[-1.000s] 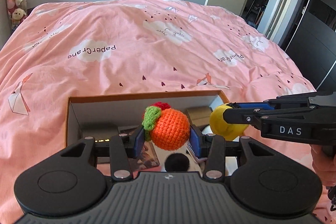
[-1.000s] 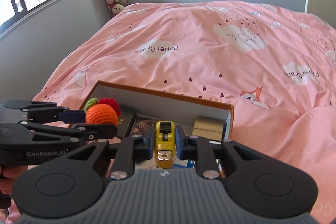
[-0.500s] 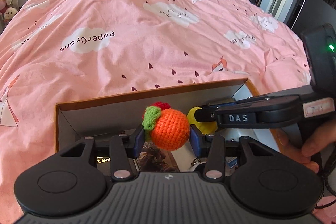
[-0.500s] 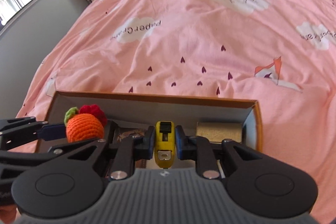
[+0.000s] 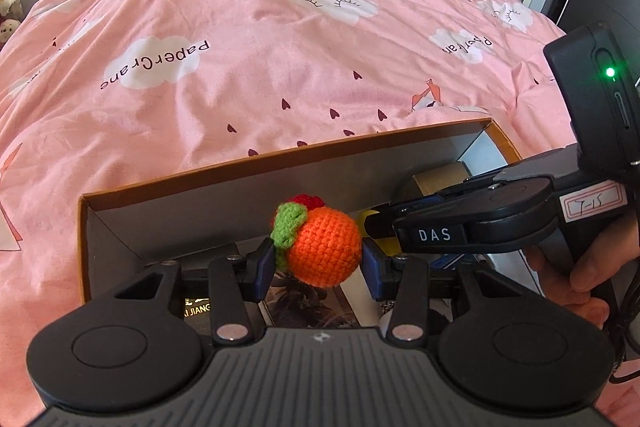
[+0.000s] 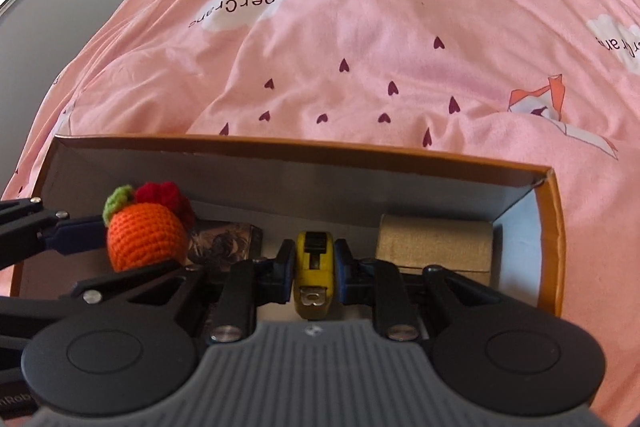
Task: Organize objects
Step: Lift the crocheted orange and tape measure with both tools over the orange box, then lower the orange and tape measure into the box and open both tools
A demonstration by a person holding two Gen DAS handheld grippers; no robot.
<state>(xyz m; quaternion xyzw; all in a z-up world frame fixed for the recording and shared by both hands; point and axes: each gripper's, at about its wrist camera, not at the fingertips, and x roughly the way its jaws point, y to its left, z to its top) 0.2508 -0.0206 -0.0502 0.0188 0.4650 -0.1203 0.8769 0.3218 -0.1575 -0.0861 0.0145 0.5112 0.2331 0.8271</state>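
Between the blue pads of the left gripper [image 5: 318,261] sits a crocheted orange [image 5: 326,251], pinched on both flanks, its green leaf and red tuft turned up and to the left; the toy hangs above the open cardboard box [image 5: 280,157], over a dark printed packet [image 5: 308,303] lying flat on the box floor; just left of that gripper's near finger a strip of gold lettering on another dark pack shows, too small to read fully. Beyond the box's far wall spreads the pink duvet [image 5: 248,67] with white clouds and small hearts.

To the right of the left tongs, the right gripper [image 6: 314,269] reaches into the same box, its pads closed narrowly on a yellow tape measure [image 6: 314,267], held upright with the metal hook end facing the camera; in the left wrist view this gripper comes in from the right side, marked DAS, with a hand [image 5: 580,271] wrapped round its grip and a green light lit on its housing. Right of the tape measure, against the far wall and near the right-hand corner, rests a tan block [image 6: 436,243]; left of it, the crocheted orange appears again, above the dark packet.
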